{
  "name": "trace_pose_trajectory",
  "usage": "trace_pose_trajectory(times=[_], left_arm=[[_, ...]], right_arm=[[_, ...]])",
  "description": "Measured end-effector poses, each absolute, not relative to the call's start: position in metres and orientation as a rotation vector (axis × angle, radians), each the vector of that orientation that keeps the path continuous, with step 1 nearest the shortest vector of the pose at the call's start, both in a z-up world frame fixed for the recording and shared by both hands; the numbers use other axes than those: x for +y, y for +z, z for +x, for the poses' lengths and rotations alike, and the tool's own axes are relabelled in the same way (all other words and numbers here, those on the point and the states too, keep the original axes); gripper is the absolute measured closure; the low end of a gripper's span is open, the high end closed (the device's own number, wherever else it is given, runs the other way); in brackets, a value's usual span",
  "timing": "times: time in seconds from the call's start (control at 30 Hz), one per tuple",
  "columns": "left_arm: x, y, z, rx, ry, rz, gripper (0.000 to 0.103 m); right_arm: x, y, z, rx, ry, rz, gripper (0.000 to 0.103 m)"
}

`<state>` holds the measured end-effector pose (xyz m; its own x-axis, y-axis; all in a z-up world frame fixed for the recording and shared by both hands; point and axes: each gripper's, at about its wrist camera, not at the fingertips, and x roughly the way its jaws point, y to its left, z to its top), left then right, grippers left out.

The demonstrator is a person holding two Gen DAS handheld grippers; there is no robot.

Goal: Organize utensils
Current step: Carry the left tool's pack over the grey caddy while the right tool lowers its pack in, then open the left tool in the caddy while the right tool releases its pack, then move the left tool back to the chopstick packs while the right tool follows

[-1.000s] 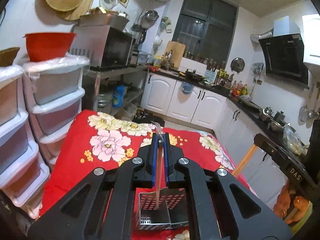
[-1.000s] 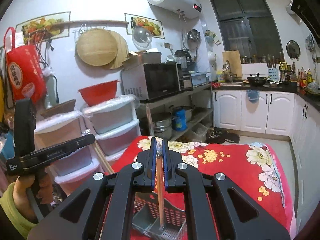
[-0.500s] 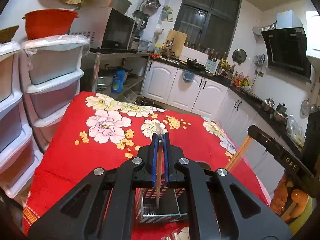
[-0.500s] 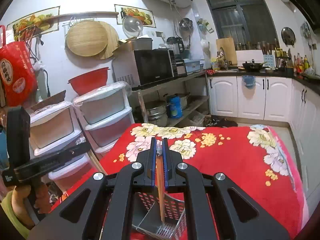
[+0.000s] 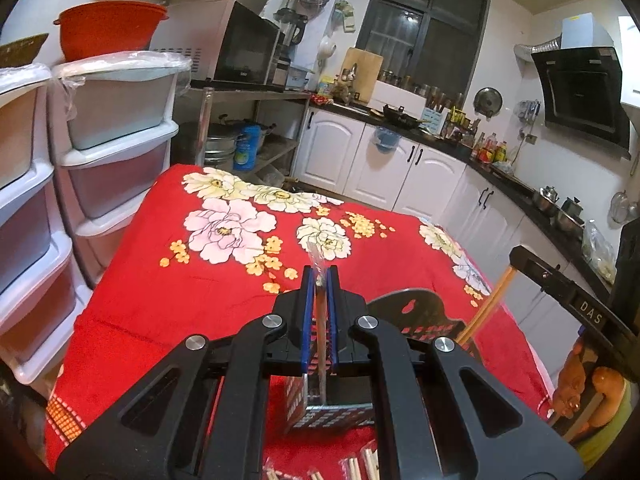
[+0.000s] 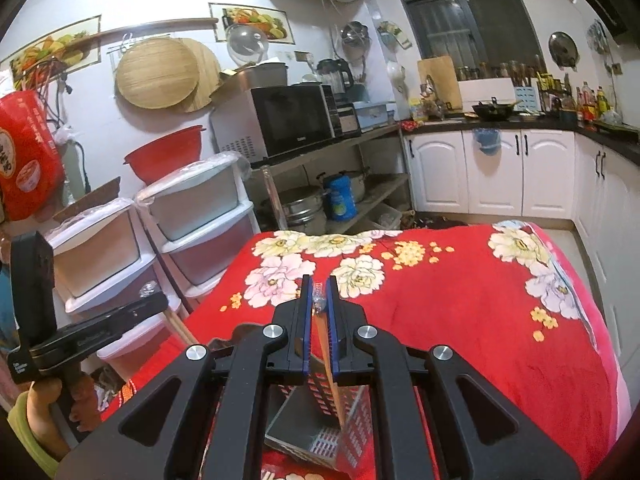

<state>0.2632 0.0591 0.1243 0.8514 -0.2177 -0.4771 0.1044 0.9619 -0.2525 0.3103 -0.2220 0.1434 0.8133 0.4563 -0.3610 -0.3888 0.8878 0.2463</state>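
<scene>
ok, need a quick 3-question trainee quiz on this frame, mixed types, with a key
1. True or false: both the left gripper and the right gripper are shut on a wrapped pair of chopsticks.
2. Multiple choice: the lower ends of the chopsticks point into
A) the red bowl
B) the perforated basket
C) a drawer
3. Fill in: the basket stands on a ____ cloth with a flower print.

Key: 1 true; 2 B; 3 red
</scene>
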Motion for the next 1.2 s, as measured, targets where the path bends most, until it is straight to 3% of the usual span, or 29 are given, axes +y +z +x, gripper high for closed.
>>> trace_pose_trajectory(times=[0.3,0.6,0.77,1.03,1.2], left_arm=[[0.070,0.115,0.249,0.551,-0.142,-0.234,0.090],[0.075,0.115,0.226,0.541,-0.131,-0.244,0.070],[0.077,0.115,0.209,0.527,-0.125,-0.252,0.055],[0.078,0.111,0.188,0.519,-0.128,-0.267,0.030],[0.075,0.107,0.178,0.519,-0.123,-0.257,0.022]], right_arm=[[-0.237,0.141,0.298,0.429,0.423,0.178,0.074],[-0.249,0.140,0.276,0.423,0.407,0.187,0.055],[-0.255,0.136,0.264,0.434,0.402,0.188,0.048],[-0.259,0.125,0.246,0.462,0.407,0.176,0.047],[-0.256,0.117,0.235,0.487,0.416,0.156,0.045]])
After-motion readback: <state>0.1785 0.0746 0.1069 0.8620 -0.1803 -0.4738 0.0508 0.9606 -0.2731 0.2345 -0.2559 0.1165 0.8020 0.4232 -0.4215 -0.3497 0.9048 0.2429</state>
